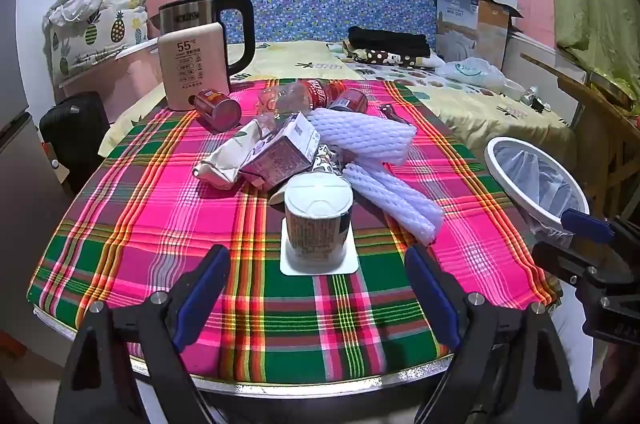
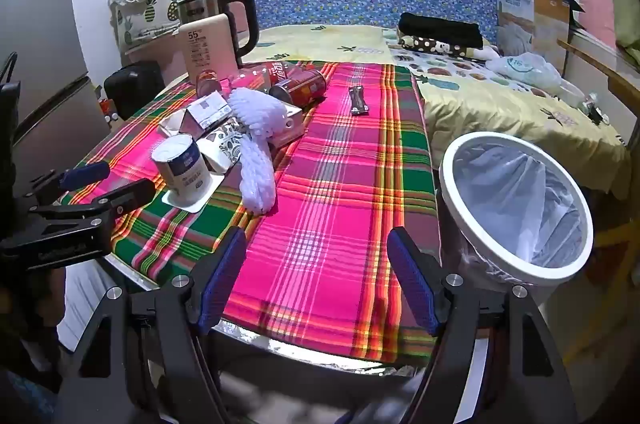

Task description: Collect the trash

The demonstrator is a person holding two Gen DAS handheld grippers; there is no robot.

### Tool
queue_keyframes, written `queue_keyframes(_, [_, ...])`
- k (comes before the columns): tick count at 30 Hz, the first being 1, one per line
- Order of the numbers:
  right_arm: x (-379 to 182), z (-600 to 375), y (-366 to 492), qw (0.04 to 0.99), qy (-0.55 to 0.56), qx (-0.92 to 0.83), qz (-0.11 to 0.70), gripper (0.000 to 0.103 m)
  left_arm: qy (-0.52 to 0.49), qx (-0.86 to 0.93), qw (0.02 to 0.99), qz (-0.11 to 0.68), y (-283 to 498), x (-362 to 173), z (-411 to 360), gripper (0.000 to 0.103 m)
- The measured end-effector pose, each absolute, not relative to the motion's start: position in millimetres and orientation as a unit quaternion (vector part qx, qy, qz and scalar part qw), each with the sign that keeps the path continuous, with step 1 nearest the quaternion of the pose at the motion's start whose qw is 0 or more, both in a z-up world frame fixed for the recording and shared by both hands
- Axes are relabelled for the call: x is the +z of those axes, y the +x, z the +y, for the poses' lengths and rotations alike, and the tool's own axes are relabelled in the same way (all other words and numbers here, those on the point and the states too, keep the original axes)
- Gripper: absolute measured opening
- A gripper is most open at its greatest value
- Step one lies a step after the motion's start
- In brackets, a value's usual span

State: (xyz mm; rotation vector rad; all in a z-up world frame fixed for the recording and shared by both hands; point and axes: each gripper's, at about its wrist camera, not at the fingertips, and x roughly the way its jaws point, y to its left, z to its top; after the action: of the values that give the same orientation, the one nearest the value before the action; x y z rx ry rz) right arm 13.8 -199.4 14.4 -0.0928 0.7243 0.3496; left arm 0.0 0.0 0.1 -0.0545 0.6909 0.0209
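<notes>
Both pairs of blue-padded fingers stand wide apart with nothing between them — our left gripper (image 1: 316,288) hovers over the near edge of the plaid tablecloth (image 1: 160,224), aimed at an upside-down paper cup (image 1: 318,220) that rests on its square peeled lid, and our right gripper (image 2: 318,280) hangs over a bare pink stretch of the cloth. Behind the cup the trash lies in a heap: a flattened milk carton (image 1: 280,151), a crumpled paper bag (image 1: 228,159), two white foam fruit nets (image 1: 360,135), a crushed clear cola bottle (image 1: 308,93) and two red cans (image 1: 218,109) on their sides. Apart from the heap, farther right, we see a small dark wrapper (image 2: 357,99) lying flat. A white waste bin (image 2: 516,203) lined with a pale bag stands just beside the table's right edge — open-topped, near our right gripper. An electric kettle (image 1: 216,19) and a pink box (image 1: 192,63) marked 55 stand at the far left corner.
</notes>
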Motion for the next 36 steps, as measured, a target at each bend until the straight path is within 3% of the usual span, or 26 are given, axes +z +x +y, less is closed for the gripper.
queue_keyframes(36, [22, -198, 8, 0.925, -0.053, 0.166, 0.338, 0.074, -0.028, 0.011, 0.944, 0.330, -6, 10, 1, 0.090])
